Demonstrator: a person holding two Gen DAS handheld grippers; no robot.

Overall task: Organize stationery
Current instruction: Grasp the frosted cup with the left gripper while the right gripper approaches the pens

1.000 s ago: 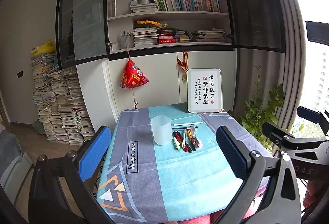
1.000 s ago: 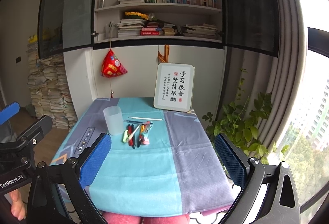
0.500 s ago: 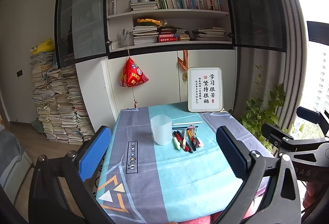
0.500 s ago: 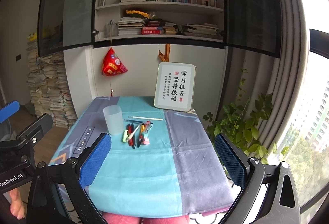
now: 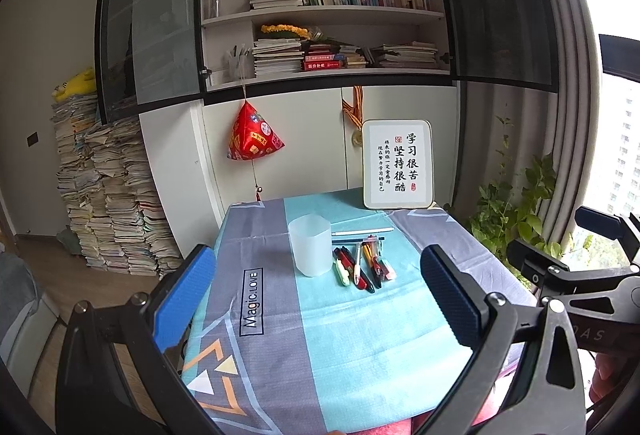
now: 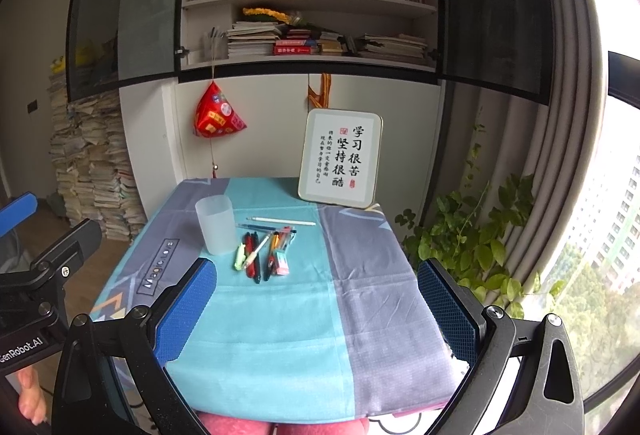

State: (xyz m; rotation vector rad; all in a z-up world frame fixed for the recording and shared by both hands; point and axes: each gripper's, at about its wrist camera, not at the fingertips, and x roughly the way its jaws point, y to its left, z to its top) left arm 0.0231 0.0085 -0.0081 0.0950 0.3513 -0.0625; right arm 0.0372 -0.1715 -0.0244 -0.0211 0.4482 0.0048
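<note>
Left wrist view: my left gripper (image 5: 316,299) hangs with its jaws spread wide and nothing between them, above the near part of the cloth-covered table (image 5: 360,355). Ahead of the gap stands the translucent cup (image 5: 310,250), upright, and just to its right lie the pens (image 5: 362,267) in a loose cluster, with a white pen (image 5: 362,232) crosswise beyond them. My right gripper (image 6: 316,299) is likewise wide open and empty; the pens and cup lie ahead, toward its left finger (image 6: 186,309).
</note>
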